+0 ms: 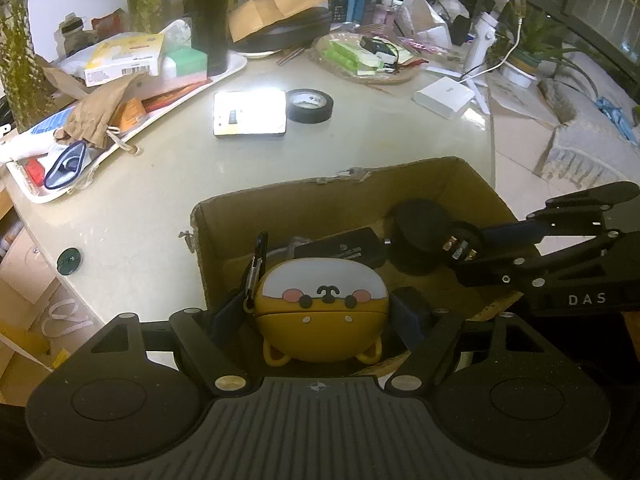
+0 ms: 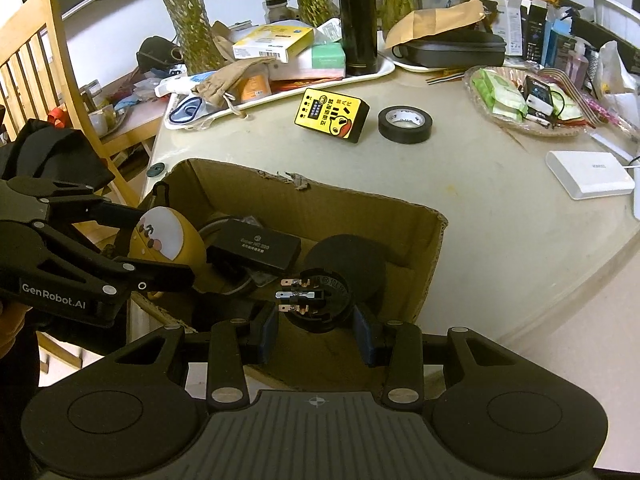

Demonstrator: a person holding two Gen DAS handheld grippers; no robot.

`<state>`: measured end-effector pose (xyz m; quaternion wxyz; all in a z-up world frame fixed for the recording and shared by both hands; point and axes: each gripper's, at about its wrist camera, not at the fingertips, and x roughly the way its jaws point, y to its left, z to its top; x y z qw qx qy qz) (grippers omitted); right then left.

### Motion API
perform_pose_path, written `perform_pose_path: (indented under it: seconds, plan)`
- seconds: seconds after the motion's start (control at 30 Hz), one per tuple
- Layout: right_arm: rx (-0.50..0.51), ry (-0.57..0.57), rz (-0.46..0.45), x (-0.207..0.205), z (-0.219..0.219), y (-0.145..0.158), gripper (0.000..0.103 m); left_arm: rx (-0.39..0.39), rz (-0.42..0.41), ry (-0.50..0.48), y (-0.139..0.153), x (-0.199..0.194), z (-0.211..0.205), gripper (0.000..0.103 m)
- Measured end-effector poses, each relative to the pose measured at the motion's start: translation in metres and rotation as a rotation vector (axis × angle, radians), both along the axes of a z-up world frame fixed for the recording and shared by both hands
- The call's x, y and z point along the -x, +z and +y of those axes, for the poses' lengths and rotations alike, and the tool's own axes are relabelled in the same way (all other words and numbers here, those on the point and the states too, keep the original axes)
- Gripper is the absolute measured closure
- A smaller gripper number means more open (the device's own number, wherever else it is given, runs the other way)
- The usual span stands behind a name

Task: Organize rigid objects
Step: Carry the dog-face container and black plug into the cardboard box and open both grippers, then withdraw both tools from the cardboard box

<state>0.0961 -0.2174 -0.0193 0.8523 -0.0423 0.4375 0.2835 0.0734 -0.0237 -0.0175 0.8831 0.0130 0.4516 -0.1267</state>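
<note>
My left gripper (image 1: 320, 316) is shut on a yellow-and-white cartoon earbud case (image 1: 322, 312) with a carabiner, held over the near left part of an open cardboard box (image 1: 320, 196). The case also shows in the right wrist view (image 2: 168, 240). My right gripper (image 2: 316, 326) holds a round black plug part (image 2: 320, 300) with metal prongs between its blue pads, over the box (image 2: 320, 200). It also shows in the left wrist view (image 1: 460, 246). Inside the box lie a black rectangular device (image 2: 256, 248) and a black disc (image 2: 348, 260).
On the table beyond the box are a yellow-faced black gadget (image 2: 330, 114), a black tape roll (image 2: 405, 124), a white adapter box (image 2: 588, 174), a cluttered white tray (image 2: 280, 92), a glass dish of packets (image 2: 524, 100) and a black flask (image 2: 357, 20). A wooden chair (image 2: 36, 64) stands left.
</note>
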Motion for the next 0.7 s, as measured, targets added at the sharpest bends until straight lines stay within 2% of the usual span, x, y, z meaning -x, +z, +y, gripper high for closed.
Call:
perform_pose_path:
  seconds: [0.07,0.1,0.13,0.2,0.27,0.4,0.7]
  plan:
    - [0.002,0.005,0.002,0.0,0.0,0.0,0.059,-0.001,0.002,0.006,0.0,-0.001,0.0,0.026]
    - [0.007,0.006,0.0,0.0,0.001,0.0,0.054,-0.003,0.001,0.008,0.0,-0.001,0.0,0.026]
    - [0.013,0.01,-0.001,0.0,0.002,0.0,0.047,-0.007,-0.001,0.009,0.0,-0.001,0.0,0.026]
    - [0.01,0.033,-0.015,0.003,0.004,0.001,0.027,-0.027,0.0,0.005,0.0,-0.002,-0.003,0.026]
    - [0.021,0.044,-0.047,0.007,0.008,0.004,0.014,-0.038,-0.002,0.0,-0.001,-0.002,-0.004,0.026]
    - [0.014,0.044,-0.05,0.006,0.008,0.005,0.008,-0.017,-0.035,0.001,0.004,0.0,-0.002,0.025]
    - [0.023,0.058,-0.063,0.008,0.011,0.006,0.0,-0.001,-0.041,0.021,0.005,-0.002,0.001,0.02]
